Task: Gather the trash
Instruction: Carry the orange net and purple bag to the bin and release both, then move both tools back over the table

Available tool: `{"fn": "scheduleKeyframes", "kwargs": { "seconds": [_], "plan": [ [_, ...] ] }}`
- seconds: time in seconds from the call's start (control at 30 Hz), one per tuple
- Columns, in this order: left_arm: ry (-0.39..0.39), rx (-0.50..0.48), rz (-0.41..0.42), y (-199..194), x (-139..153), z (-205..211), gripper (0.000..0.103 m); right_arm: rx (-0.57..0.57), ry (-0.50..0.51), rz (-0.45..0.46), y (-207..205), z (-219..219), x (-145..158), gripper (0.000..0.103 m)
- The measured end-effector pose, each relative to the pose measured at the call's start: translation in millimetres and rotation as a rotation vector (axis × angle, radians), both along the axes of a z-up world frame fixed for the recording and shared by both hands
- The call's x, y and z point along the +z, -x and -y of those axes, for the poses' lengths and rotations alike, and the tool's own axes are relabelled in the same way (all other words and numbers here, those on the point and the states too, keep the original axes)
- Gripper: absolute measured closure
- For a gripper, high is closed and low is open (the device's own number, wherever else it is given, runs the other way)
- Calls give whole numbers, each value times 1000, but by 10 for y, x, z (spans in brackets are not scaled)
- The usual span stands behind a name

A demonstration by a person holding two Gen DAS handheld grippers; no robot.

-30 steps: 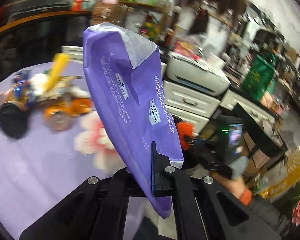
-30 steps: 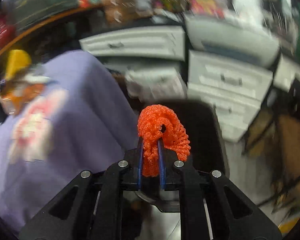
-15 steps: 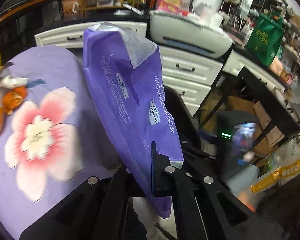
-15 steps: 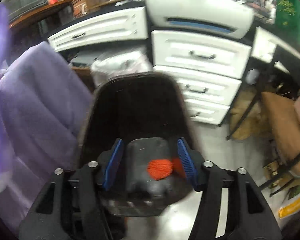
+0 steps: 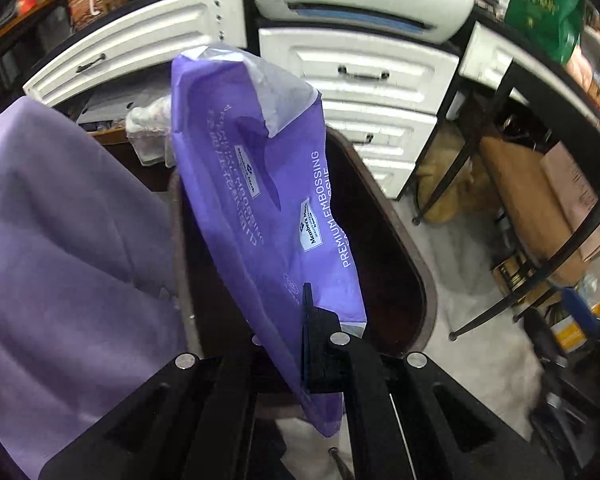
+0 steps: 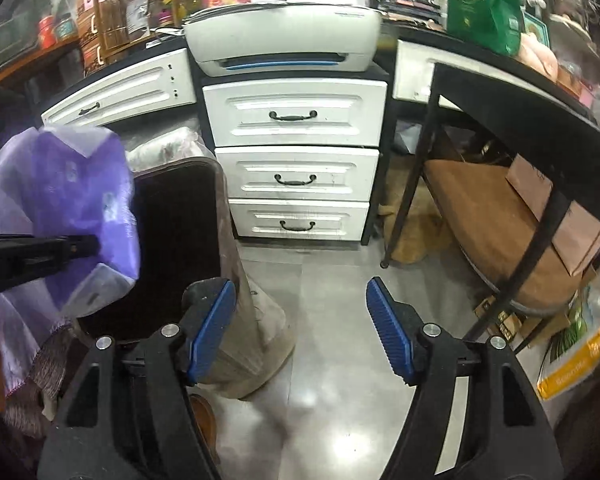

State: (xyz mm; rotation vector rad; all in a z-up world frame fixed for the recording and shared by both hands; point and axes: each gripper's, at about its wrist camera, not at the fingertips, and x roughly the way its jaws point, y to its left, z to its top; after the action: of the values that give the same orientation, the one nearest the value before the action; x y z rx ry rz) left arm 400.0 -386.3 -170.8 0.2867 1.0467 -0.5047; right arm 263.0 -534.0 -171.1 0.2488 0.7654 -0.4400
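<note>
Left tool (image 5: 300,344): clenched on the lower corner of the purple tissue wrapper (image 5: 260,184). The pinch sits at the wrapper's edge, so the rest of the pack stands up and away from the fingers, limp and empty-looking, torn open at the top. Held that way it hangs directly over the mouth of the dark trash bin (image 5: 396,240). Judgement: it is positioned for a drop, and letting go should send it straight in.

In the right wrist view the same wrapper shows at 9 o'clock, with the left tool's black fingers reaching in from the frame edge, and the bin just past it toward 10 o'clock from the right tool.

Right tool (image 6: 300,332): released. Its jaws have just been opening, blue pads (image 6: 388,332) spread wide, nothing between them, only bare floor (image 6: 332,280) behind. It sits off the bin's right side, at about 3 o'clock of it, which keeps the opening clear for the left hand.

Purple cloth on the bench (image 5: 60,240) drapes down at 9 o'clock of the bin, its edge touching or overlapping the rim; I cannot tell which. White drawers (image 6: 296,144) stand beyond the bin at 12 o'clock.

Risk, as judgement: the wrapper is light and wide; it could catch the rim or the cloth unless released well inside.
</note>
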Motion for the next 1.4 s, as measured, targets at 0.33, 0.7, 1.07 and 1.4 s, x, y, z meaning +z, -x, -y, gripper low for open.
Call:
{"fn": "scheduleKeyframes", "kwargs": {
  "seconds": [0.33, 0.7, 1.07, 1.4],
  "plan": [
    [18, 23, 54, 16, 71, 3, 27, -7, -13, 26, 83, -24, 35, 35],
    [125, 15, 183, 483, 771, -627, 16, 36, 15, 84, 100, -311, 381, 34],
    [111, 44, 315, 844, 1264, -1567, 8, 232, 27, 171, -70, -1122, 979, 30],
    [117, 260, 364, 898, 1524, -2919, 7, 562, -44, 212, -441, -2384, 1417, 30]
  ]
}}
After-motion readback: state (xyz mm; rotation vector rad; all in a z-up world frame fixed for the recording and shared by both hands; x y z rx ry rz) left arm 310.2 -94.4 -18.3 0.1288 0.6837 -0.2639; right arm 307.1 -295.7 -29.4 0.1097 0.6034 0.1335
